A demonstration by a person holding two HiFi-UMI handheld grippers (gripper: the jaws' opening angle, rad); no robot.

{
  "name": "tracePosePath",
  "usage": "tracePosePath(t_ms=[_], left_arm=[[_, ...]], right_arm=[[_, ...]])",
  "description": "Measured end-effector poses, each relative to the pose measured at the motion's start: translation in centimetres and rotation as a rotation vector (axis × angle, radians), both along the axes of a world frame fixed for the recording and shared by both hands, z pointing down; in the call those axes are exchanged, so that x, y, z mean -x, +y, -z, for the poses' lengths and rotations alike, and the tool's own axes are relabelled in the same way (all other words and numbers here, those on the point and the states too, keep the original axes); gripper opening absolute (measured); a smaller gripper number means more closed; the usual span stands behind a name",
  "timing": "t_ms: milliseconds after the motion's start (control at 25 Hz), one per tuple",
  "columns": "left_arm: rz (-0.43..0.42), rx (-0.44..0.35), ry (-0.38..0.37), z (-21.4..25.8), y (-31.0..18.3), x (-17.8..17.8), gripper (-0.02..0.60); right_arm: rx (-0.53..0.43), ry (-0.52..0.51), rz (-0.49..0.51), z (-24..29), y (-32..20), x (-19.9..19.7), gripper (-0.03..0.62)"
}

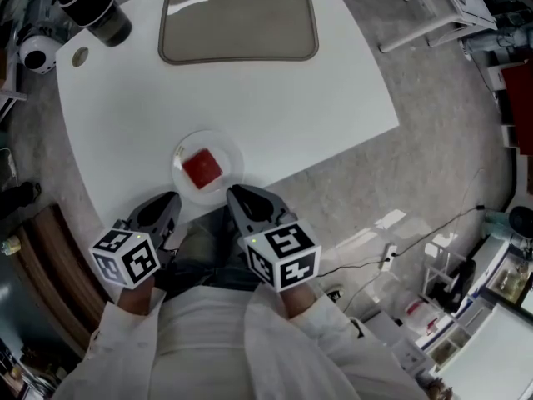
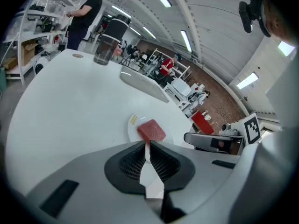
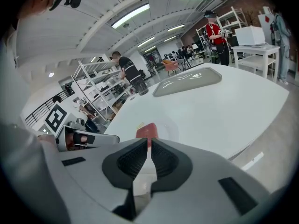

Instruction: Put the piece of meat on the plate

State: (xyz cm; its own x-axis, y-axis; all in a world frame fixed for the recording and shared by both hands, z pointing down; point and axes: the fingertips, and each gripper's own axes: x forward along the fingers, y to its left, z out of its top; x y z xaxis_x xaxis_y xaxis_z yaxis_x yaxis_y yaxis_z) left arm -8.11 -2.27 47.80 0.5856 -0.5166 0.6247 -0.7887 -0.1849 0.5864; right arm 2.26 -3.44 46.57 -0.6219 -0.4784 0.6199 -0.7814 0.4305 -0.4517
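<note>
Piece of meat (image 1: 201,167) sits on plate (image 1: 226,155), at near edge of table (image 1: 275,98). Left gripper (image 1: 171,200) jaws together, empty; right gripper (image 1: 236,192) likewise. Meat just ahead between both tips, squarish, no clear long axis; right tip marginally nearer.

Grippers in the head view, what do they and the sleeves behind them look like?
The left gripper and right gripper are grey moulded shells with dark, ribbed jaws. Each carries a white cube printed with black square markers. The person wears white sleeves. No cables show on them.
</note>
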Motion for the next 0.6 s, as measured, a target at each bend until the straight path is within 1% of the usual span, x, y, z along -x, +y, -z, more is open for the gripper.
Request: tracePosePath(t_ms=[320,480,600], left_arm=[[-0.023,0.038,-0.003,-1.1,0.6,0.0,0.014],[-0.010,0.058,0.025,-1.7,0.7,0.0,0.015],[-0.006,0.067,0.031,-1.8,0.7,-0.1,0.028]], right_arm=[[0.040,0.017,-0.016,-1.0,0.6,-0.2,0.017],[0.057,0.021,-0.030,-1.6,0.5,-0.1,0.017],[0.061,0.025,-0.032,-1.8,0.6,-0.2,0.018]])
